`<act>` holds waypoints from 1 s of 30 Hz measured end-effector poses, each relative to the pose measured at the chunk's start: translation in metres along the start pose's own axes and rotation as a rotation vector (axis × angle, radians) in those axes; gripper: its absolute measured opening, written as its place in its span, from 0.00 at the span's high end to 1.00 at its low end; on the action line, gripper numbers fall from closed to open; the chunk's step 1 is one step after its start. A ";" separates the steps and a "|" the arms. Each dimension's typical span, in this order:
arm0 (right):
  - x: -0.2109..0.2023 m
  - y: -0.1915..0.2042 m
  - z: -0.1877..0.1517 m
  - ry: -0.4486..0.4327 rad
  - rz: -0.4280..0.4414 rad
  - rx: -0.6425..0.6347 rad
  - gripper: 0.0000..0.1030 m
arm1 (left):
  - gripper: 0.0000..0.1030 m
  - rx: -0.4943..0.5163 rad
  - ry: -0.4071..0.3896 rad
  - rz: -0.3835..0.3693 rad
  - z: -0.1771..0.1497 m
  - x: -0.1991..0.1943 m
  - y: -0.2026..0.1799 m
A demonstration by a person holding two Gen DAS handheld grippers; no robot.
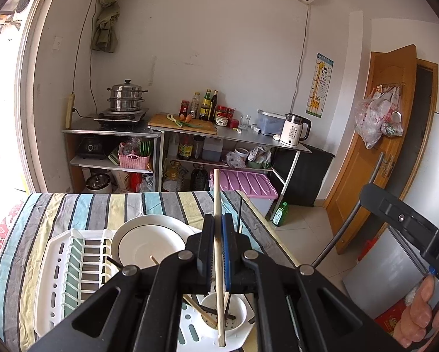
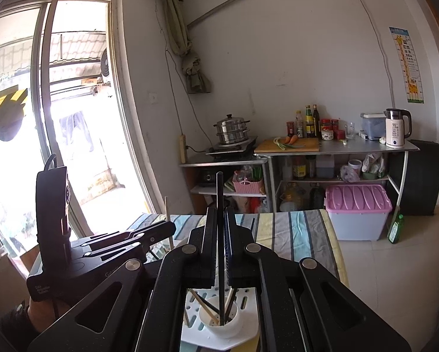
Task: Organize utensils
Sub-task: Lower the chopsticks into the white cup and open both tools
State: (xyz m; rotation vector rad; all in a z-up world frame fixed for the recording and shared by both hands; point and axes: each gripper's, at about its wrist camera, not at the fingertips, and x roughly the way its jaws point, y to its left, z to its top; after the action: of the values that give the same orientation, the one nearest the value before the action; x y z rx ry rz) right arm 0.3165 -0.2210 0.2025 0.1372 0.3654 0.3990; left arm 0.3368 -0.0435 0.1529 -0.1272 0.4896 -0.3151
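- My left gripper is closed down on a pale wooden chopstick, pinched partway along its length. The stick stands near upright; its top rises well above the jaws and its lower end hangs over the white utensil cup.
- My right gripper is likewise clamped, on a black chopstick. It is also near vertical, and its lower end reaches down into the cup. I cannot tell whether it touches the bottom.
- The cup sits at the corner of the white drying rack on the striped tablecloth. More chopsticks, light and dark, lean inside it. A white plate stands in the rack just behind.
- Handling judgement: both sticks are very light, stiff and thin. The wooden one should grip well; the black one looks smoother and may slide or pivot between the pads.
- With a single pinch point, each stick can swing like a pendulum. A hold near the middle, as now, keeps that small.
- The cup looks light and could tip if a stick catches its rim sideways.
- Pose: both grippers point forward and somewhat downward, side by side above the cup, with the left unit visible at the right view's lower left. A hand shows on the right unit's handle.
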 end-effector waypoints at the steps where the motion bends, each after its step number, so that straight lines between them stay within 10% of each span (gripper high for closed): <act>1: 0.004 -0.001 -0.001 0.004 0.000 0.000 0.96 | 0.94 -0.004 0.002 0.000 0.000 0.004 0.001; 30: 0.057 -0.034 -0.040 0.149 -0.028 0.072 0.96 | 0.94 -0.025 0.081 0.050 -0.059 0.044 0.018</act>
State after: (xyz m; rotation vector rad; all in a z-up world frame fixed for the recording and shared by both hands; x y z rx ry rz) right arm 0.3631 -0.2268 0.1405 0.1727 0.5284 0.3692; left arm 0.3503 -0.0434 0.0781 -0.1271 0.5766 -0.2664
